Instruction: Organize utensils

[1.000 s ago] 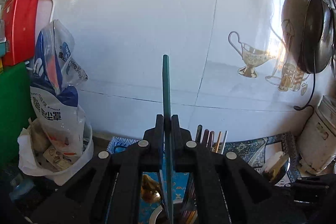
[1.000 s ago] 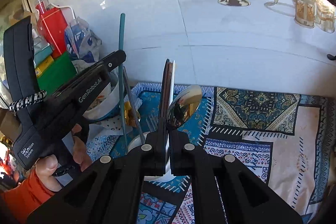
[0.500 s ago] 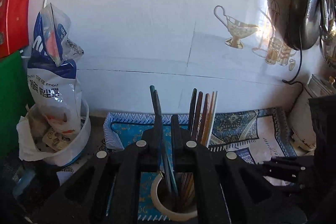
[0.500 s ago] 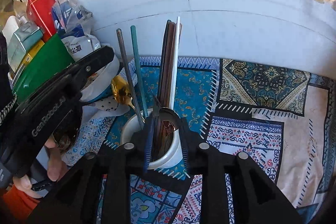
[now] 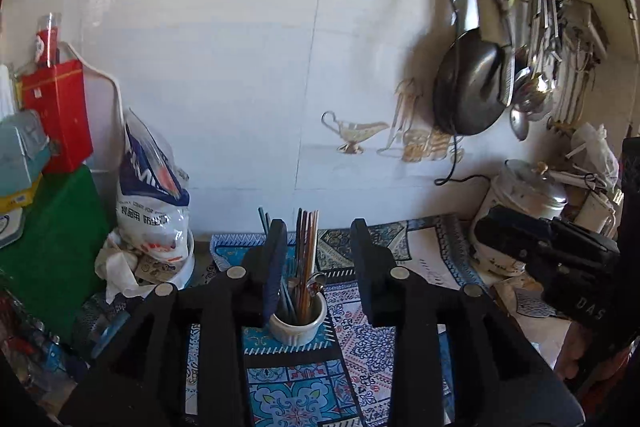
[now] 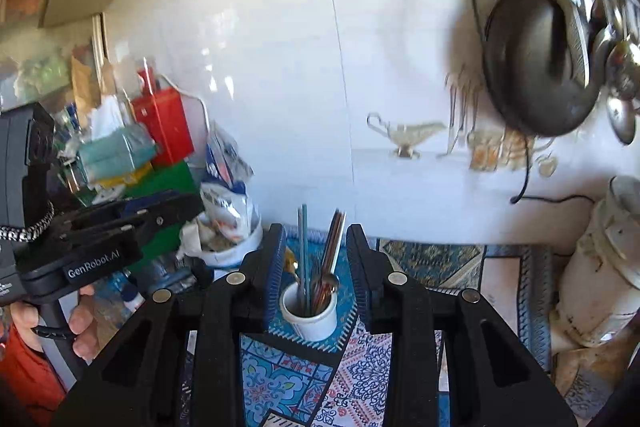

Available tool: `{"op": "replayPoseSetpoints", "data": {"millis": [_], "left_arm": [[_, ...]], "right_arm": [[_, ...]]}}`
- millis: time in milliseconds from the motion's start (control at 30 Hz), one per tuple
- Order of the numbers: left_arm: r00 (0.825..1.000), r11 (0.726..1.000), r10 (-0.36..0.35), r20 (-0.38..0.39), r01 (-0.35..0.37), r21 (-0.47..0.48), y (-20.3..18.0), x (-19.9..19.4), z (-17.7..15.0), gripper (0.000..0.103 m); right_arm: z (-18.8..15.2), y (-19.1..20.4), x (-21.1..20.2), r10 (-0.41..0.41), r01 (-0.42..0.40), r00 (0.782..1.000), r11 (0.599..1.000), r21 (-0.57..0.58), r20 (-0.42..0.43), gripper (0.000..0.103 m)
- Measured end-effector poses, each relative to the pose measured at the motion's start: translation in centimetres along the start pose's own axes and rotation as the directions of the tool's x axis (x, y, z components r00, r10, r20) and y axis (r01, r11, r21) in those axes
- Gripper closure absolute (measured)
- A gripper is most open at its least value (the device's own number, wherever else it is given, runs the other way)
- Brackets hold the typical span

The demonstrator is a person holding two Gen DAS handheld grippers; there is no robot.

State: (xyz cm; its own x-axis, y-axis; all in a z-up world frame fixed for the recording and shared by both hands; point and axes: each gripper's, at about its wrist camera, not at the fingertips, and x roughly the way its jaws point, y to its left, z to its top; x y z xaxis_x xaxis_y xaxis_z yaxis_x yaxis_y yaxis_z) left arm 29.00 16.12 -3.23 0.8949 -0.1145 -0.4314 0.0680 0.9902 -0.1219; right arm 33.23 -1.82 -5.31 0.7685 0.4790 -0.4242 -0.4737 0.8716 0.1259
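Step in hand: we judge the drop-off is done; the utensils (image 5: 301, 267) stand in the white cup (image 5: 297, 325) and neither gripper carries anything.
Left gripper: our left gripper (image 5: 319, 251) has released; its jaws are opening, with nothing pressed between them, and the cup only shows through the gap, well beyond the tips.
Right gripper: our right gripper (image 6: 316, 255) is released too, its jaws parted and opening a little, empty; the cup (image 6: 309, 315) sits in the gap of its view but apart from the pads.
Where the utensils are: bunched in the cup, which stands on the patterned cloth (image 5: 348, 339) on the desk, near the tiled wall (image 5: 248, 75).
Contents: brown and pale chopsticks (image 6: 335, 247), a teal chopstick (image 6: 304, 239), and at least one spoon bowl (image 6: 331, 281) at the rim; what lies deeper in the cup we cannot tell.
Long axis: the sticks run nearly upright, handles or tips up, leaning slightly; the brown bundle tilts a little to the right in the right wrist view.
Which way they point: upward toward the wall, lower ends hidden in the cup.
Next move: we judge it calls for finding any utensil left out; none shows on the cloth here, so we would look over the desk first.
Care: the cup looks light and top-heavy, so a knock from a gripper could tip it.
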Motion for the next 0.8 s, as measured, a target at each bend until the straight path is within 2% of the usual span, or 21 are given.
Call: {"op": "replayPoseSetpoints", "data": {"millis": [167, 267, 367, 433, 467, 533, 633, 800], "left_arm": [[0.990, 0.997, 0.043, 0.132, -0.051, 0.057, -5.4, -9.0, -0.9, 0.063], [0.980, 0.995, 0.070, 0.188, -0.081, 0.051, -8.4, -14.2, -2.4, 0.055], [0.967, 0.992, 0.102, 0.235, -0.118, 0.054, -10.8, -18.3, -4.1, 0.044], [0.960, 0.989, 0.118, 0.255, -0.137, 0.057, -12.1, -20.5, -5.1, 0.033], [0.958, 0.988, 0.121, 0.261, -0.141, 0.059, -12.8, -21.7, -5.7, 0.030], [0.954, 0.988, 0.128, 0.269, -0.148, 0.054, -13.7, -23.2, -6.7, 0.020], [0.944, 0.984, 0.158, 0.288, -0.176, 0.040, -14.7, -25.2, -8.1, 0.011], [0.936, 0.978, 0.193, 0.295, -0.208, 0.018, -15.2, -26.7, -9.2, 0.006]], "right_arm": [[0.2, 0.8, -11.1, 0.034, -0.036, 0.981, 0.999, 0.010, 0.193, 0.072], [-0.3, 1.6, -16.2, 0.032, -0.033, 0.967, 0.999, -0.001, 0.251, 0.069], [-1.2, 2.1, -19.6, -0.004, 0.006, 0.961, 1.000, -0.008, 0.276, 0.061], [-1.9, 2.3, -21.2, -0.026, 0.029, 0.958, 1.000, -0.008, 0.285, 0.049], [-2.4, 2.6, -22.2, -0.042, 0.045, 0.957, 0.999, -0.006, 0.287, 0.045], [-3.2, 2.3, -23.0, -0.059, 0.062, 0.955, 0.998, 0.001, 0.289, 0.026], [-4.4, 2.7, -24.4, -0.096, 0.101, 0.952, 0.995, -0.001, 0.291, 0.017], [-5.5, 3.3, -26.2, -0.147, 0.167, 0.939, 0.985, -0.037, 0.311, 0.002]]}}
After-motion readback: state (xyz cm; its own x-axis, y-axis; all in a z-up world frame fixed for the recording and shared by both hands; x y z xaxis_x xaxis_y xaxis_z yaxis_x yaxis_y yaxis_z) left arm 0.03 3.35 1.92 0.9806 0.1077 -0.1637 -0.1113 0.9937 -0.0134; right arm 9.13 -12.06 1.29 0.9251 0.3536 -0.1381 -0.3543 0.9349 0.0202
